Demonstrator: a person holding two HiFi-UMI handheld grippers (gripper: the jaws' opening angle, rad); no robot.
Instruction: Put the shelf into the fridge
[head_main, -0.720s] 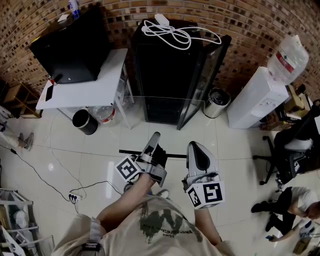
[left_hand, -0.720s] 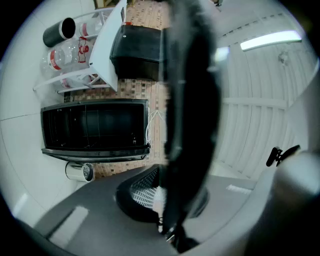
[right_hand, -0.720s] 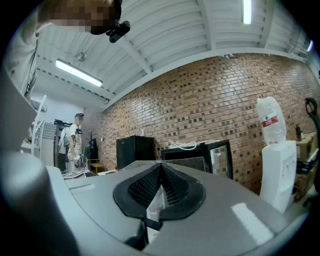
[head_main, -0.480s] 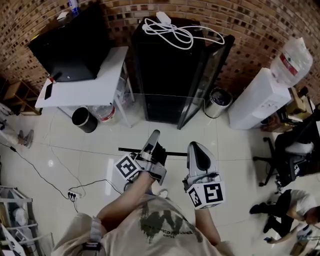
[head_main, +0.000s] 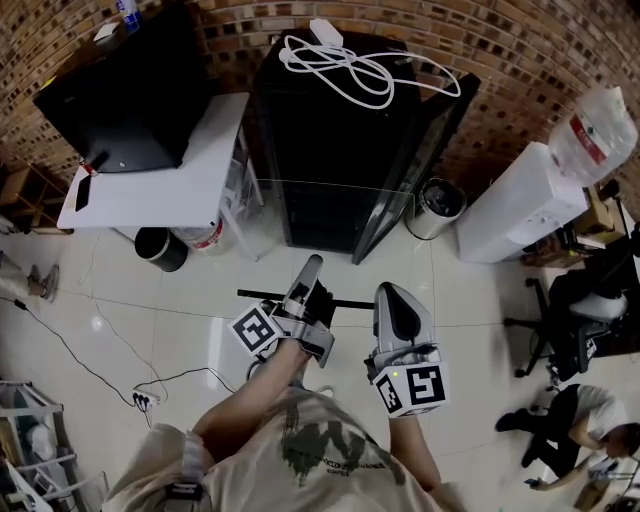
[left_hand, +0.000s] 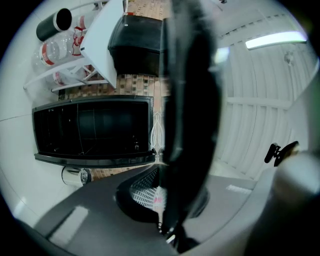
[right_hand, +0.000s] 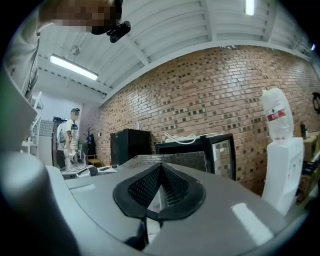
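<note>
Glass shelf (head_main: 322, 245) is in the air in front of the black fridge (head_main: 330, 130), not yet inside. The left gripper (head_main: 308, 285) and right gripper (head_main: 392, 300) are both clenched on its near edge. I judge it best to carry it level and straight, clear of the open door (head_main: 418, 160) at right.

Beige T-shirt (head_main: 322, 458) with dark green chest print, grey left gripper (head_main: 309, 272) and right gripper (head_main: 391, 296), black-and-white marker cubes (head_main: 412, 388)
</note>
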